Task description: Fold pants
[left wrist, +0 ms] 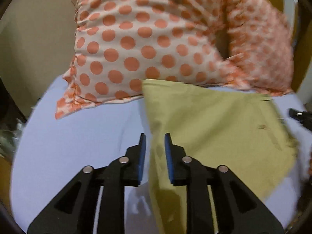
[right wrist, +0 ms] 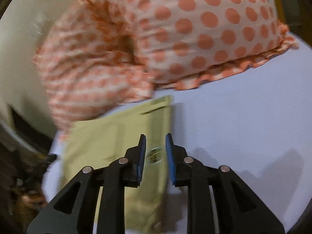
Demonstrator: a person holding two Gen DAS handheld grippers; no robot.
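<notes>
Yellow-green pants (left wrist: 210,120) lie flat on a pale blue sheet (left wrist: 78,136). In the left wrist view my left gripper (left wrist: 155,138) is open, its blue pads straddling the pants' left edge just above the cloth. In the right wrist view the pants (right wrist: 117,136) lie left of centre, with the waistband and a button (right wrist: 155,154) showing between the pads. My right gripper (right wrist: 155,139) is open over the pants' right edge, holding nothing. The tip of the right gripper (left wrist: 298,115) shows at the left view's right edge.
Two orange-and-white pillows, one polka-dotted (left wrist: 136,44) and one with a finer pattern (left wrist: 259,44), lean behind the pants and touch their far edge. A beige wall (left wrist: 39,39) stands behind. The sheet (right wrist: 243,126) stretches to the right of the pants.
</notes>
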